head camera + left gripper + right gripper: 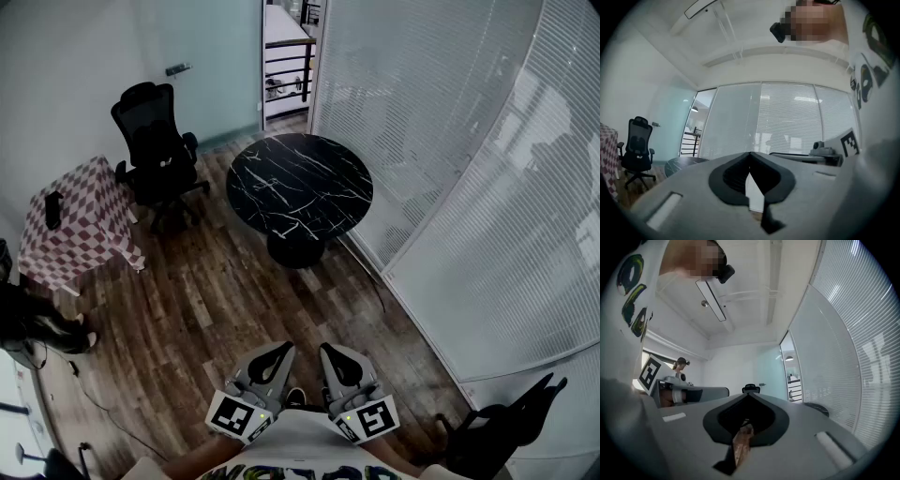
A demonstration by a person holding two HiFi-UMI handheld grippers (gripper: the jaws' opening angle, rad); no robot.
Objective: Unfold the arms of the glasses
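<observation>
Left tool (279, 350) and right tool (331, 350): each has its jaws together with nothing between them. Both are held level, side by side, close against the person's body.

Glasses: not visible in any view, so their direction, long axis and the nearer hand cannot be judged.

Ahead, across the wooden floor (206, 300), stands a round black marble tabletop (300, 183). Far left, a checked tabletop (84, 225) carries one small dark item (53, 208), too small to identify. No containers seen.

Judgement: unfolding not yet begun; the glasses must be located first.
</observation>
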